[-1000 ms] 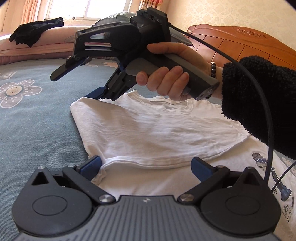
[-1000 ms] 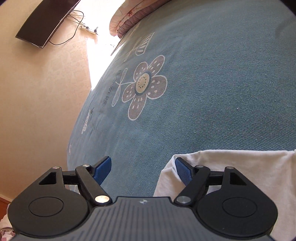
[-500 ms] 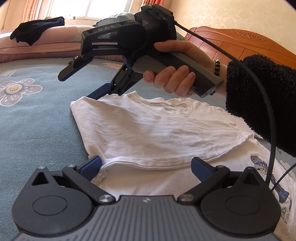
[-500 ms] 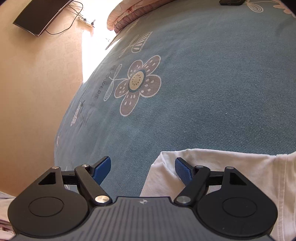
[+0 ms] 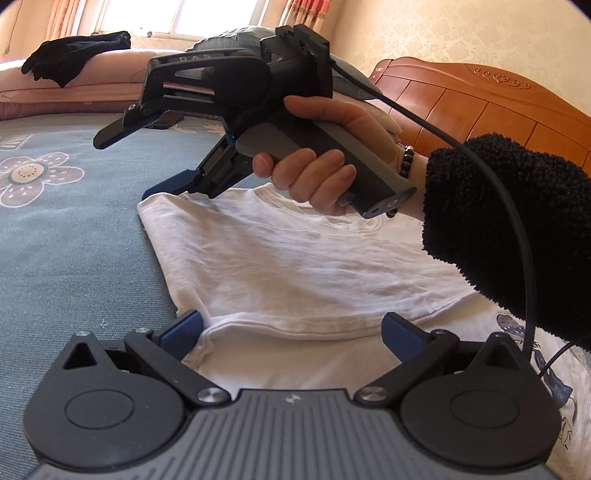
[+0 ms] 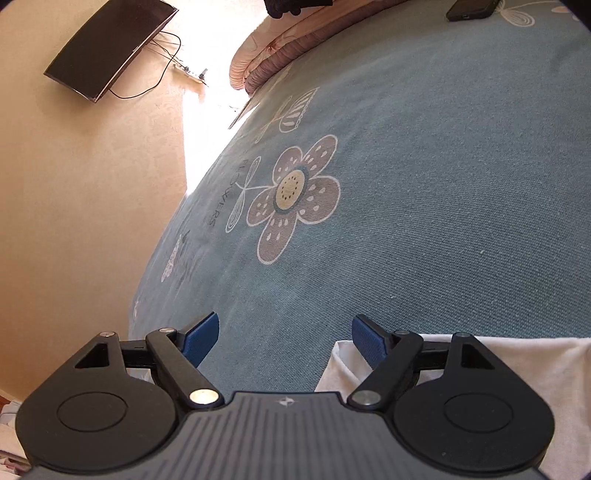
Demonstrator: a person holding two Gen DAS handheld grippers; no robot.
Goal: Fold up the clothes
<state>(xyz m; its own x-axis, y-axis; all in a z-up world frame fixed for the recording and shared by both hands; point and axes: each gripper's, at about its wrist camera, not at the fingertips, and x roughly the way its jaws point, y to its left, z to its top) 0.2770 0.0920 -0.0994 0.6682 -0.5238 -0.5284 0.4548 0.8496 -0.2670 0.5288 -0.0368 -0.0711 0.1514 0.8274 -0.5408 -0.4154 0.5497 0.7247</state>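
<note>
A white T-shirt [image 5: 295,266] lies on the blue flowered bedspread [image 5: 66,251], one side folded over its middle, a cartoon print at the right. My left gripper [image 5: 291,332] is open, its blue pads either side of the folded sleeve edge at the near side. My right gripper [image 5: 144,170], seen in the left wrist view, is open and tilted down over the shirt's far corner. In the right wrist view the right gripper [image 6: 284,336] is open above the bedspread, with the shirt corner [image 6: 517,365] under its right finger.
A wooden headboard [image 5: 480,103] stands at the right. A pink folded quilt with dark clothes [image 5: 70,62] on it lies at the far end. A phone [image 6: 472,9] lies on the bedspread. A wall television [image 6: 110,48] hangs beyond the bed's edge.
My right gripper has lifted and drawn back off the shirt's far corner, tilting upward. My left gripper has stayed put at the folded sleeve edge.
</note>
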